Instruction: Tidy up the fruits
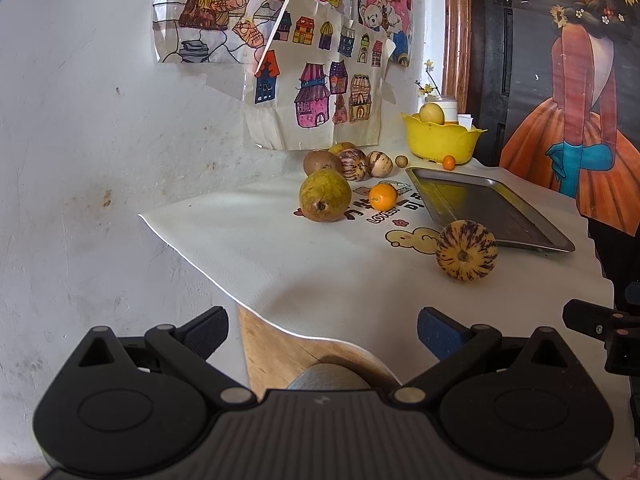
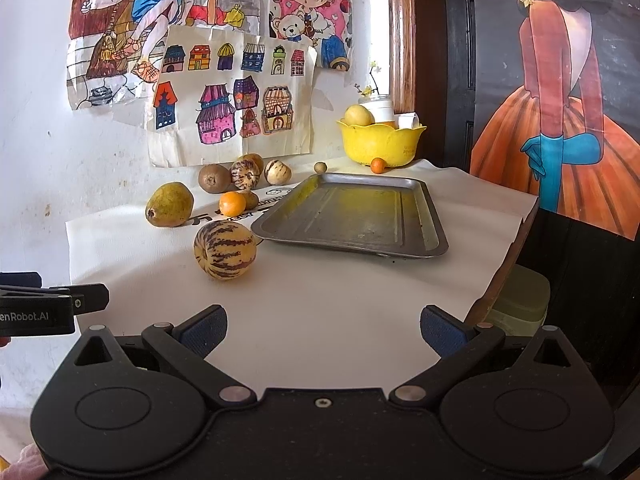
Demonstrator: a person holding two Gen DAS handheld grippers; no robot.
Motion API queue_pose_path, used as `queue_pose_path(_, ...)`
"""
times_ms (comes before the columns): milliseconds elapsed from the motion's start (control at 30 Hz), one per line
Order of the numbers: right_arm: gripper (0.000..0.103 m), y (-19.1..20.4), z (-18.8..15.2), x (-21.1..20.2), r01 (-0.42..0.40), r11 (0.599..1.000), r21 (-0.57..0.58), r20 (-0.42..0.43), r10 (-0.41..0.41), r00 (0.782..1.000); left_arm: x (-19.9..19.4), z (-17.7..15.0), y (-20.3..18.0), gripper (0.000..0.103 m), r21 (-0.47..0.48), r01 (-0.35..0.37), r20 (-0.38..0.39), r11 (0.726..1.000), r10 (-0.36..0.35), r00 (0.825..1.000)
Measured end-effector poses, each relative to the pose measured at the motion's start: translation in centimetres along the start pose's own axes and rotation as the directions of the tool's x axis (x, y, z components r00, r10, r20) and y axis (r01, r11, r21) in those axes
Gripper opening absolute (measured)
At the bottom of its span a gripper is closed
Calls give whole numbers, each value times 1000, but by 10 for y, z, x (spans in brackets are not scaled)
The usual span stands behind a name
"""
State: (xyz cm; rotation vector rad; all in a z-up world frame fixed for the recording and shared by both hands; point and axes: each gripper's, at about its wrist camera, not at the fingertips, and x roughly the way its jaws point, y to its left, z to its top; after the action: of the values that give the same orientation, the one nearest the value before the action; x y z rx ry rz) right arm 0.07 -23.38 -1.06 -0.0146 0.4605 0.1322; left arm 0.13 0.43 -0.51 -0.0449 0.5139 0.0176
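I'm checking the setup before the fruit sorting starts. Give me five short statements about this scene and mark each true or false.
1. The metal tray holds no fruit. True.
2. The left gripper is shut on the pear. False: its jaws are open and empty, and the pear lies on the tablecloth.
3. A yellow fruit sits in the yellow bowl. True.
4. The nearest striped melon lies inside the tray. False: it rests on the cloth beside the tray.
5. The right gripper is open. True.
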Motion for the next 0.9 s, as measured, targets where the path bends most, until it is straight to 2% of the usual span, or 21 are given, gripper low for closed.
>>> queue_pose_path(700, 103, 2, -3, 6, -11, 1000, -5, -25, 11, 1000, 7, 0, 0, 103, 5, -12, -19, 1000, 12, 1000)
queue_pose_path(900, 103, 2, -4, 9, -31, 1000, 4, -6, 31, 999, 12, 0, 1, 103, 0, -10, -19, 1000, 10, 1000)
